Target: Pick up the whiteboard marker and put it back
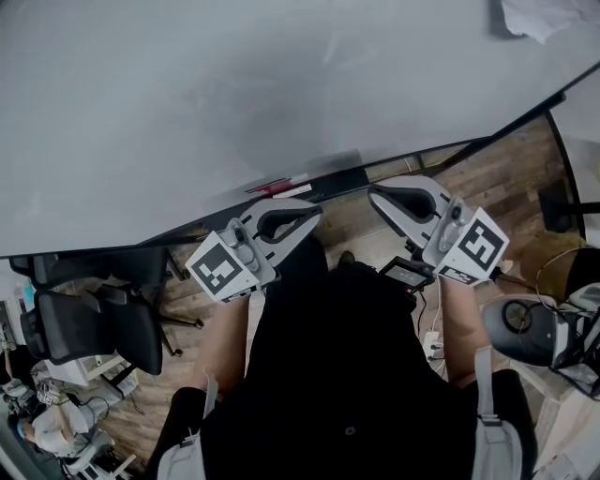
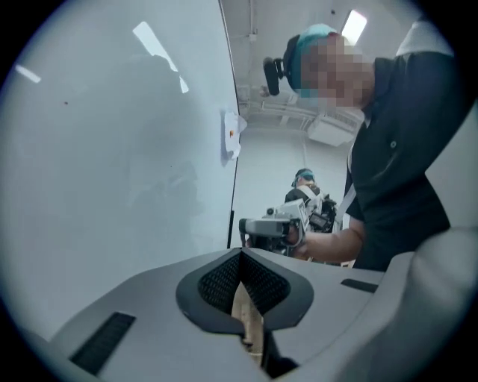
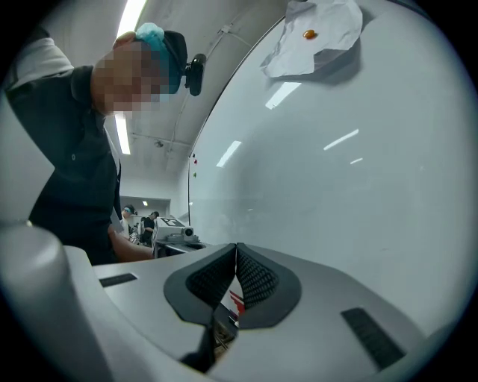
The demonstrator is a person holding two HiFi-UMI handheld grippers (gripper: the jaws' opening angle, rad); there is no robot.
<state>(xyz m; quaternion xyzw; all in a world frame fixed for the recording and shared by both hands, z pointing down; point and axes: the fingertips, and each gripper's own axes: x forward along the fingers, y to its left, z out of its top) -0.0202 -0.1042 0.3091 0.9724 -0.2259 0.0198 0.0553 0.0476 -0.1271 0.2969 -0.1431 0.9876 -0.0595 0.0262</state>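
A red whiteboard marker (image 1: 275, 186) lies on the tray (image 1: 328, 180) along the whiteboard's bottom edge, with a pale marker beside it. My left gripper (image 1: 317, 210) hangs just below the tray, shut and holding nothing; its jaws meet tip to tip in the left gripper view (image 2: 240, 254). My right gripper (image 1: 373, 193) sits to the right of the markers, also shut and empty. Its own view shows the gripper (image 3: 236, 247) shut, with a bit of red marker (image 3: 236, 301) behind the pads. The two grippers point toward each other.
The big whiteboard (image 1: 234, 94) fills the upper head view. A crumpled paper (image 1: 542, 19) is pinned at its far right. Black office chairs (image 1: 84, 323) stand at left. A grey device and cables (image 1: 525, 328) lie on the wooden floor at right.
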